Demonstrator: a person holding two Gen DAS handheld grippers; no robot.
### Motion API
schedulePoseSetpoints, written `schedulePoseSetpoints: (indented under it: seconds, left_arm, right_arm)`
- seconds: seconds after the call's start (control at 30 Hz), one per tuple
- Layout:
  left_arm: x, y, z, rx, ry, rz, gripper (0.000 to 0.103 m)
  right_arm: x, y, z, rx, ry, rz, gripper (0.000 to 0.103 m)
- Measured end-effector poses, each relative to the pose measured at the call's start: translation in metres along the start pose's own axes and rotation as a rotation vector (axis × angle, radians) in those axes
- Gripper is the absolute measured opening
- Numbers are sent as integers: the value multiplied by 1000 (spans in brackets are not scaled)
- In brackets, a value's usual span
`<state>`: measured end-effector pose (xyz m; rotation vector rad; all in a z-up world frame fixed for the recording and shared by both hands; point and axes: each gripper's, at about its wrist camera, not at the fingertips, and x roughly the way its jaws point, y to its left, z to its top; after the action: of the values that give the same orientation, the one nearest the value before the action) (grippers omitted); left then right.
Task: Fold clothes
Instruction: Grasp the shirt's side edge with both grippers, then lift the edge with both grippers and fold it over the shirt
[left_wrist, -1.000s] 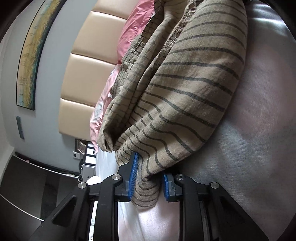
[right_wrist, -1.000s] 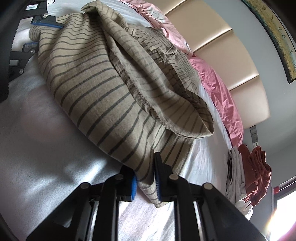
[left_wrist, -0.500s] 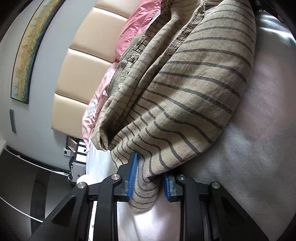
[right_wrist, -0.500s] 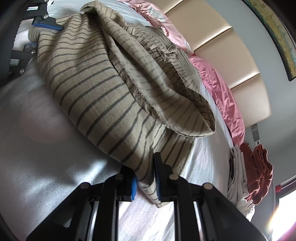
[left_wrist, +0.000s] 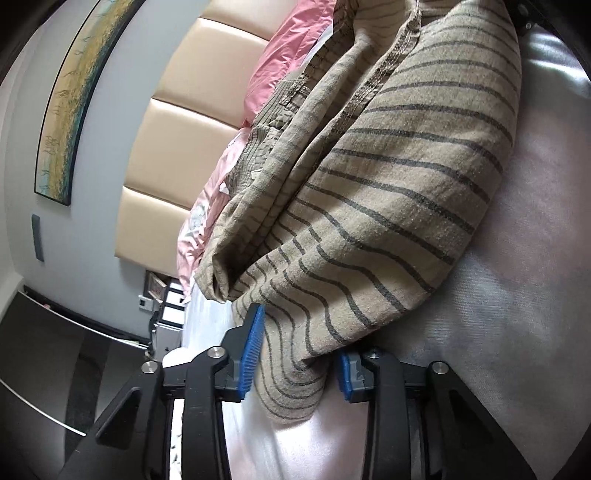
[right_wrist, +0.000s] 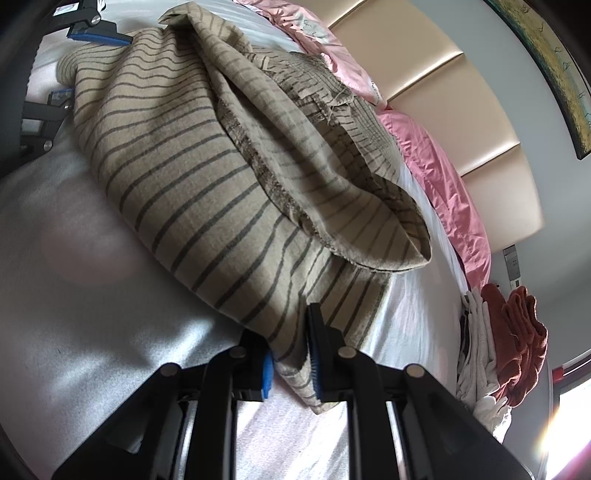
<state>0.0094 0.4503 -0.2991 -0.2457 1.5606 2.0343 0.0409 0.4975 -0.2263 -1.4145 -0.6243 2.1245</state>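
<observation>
Striped garment (left_wrist: 369, 206) held at two corners over the grey bed surface (left_wrist: 517, 295).

Left gripper (left_wrist: 295, 354): blue pads just closing inward, one rounded corner of the tan cloth bunched between them, pressed at the right pad, a sliver of gap at the left. Right gripper (right_wrist: 291, 354): clamped tight on another corner of the same cloth. Rest of the garment heaped in loose folds toward 12 o'clock. Pink bedding (right_wrist: 443, 177) against the cream headboard (right_wrist: 461, 107) toward 1 o'clock in the right wrist view. Folded white and rust-red clothes (right_wrist: 509, 332) stacked at 3 o'clock.
</observation>
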Motion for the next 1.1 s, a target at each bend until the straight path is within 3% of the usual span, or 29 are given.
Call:
schedulePoseSetpoints:
  seconds: [0.2, 0.6, 1.1]
  left_arm:
    - [-4, -4, 2, 51, -19, -8, 7]
    - [-9, 28, 16, -42, 3, -76, 5]
    - [-37, 57, 9, -21, -20, -104, 3]
  right_arm:
    - [1, 0, 0, -2, -7, 1, 15]
    - [-8, 1, 3, -24, -36, -10, 4]
    - [-46, -5, -6, -90, -74, -59, 3]
